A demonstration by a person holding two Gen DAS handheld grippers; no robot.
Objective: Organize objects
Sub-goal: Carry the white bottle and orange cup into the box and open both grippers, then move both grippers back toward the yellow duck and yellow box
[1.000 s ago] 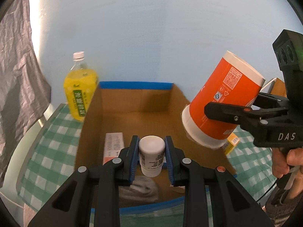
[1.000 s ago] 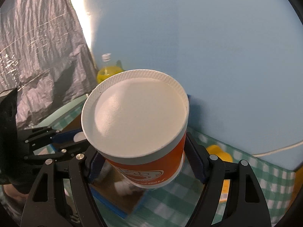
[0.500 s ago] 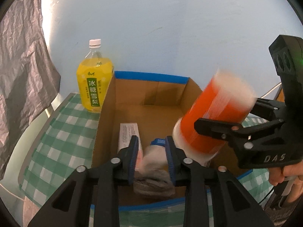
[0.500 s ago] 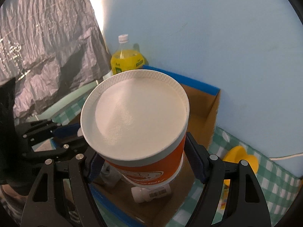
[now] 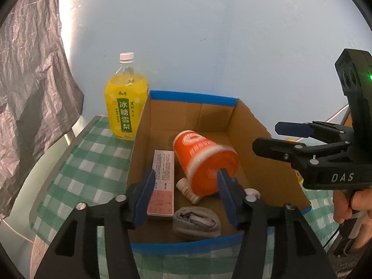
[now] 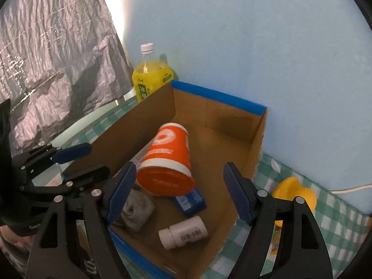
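Both dropped within 1 second: orange paper cup [image 6: 167, 160] and white pill bottle [image 6: 183, 232] now in cardboard box [image 6: 232, 102]; left gripper [image 5: 186, 197], right gripper [image 6: 179, 190] released, empty.

The desk [image 5: 76, 176] is covered with a green-and-white checked cloth [image 6: 337, 227]. A cardboard box [image 5: 267, 172] with blue tape along its rim stands on the cloth, against the blue wall. A yellow drink bottle [image 5: 125, 107] with a white cap stands upright on the cloth just beside the box's far left corner. On the other side of the box, a yellow object [image 6: 295, 195] lies on the cloth near the wall; its type cannot be determined.
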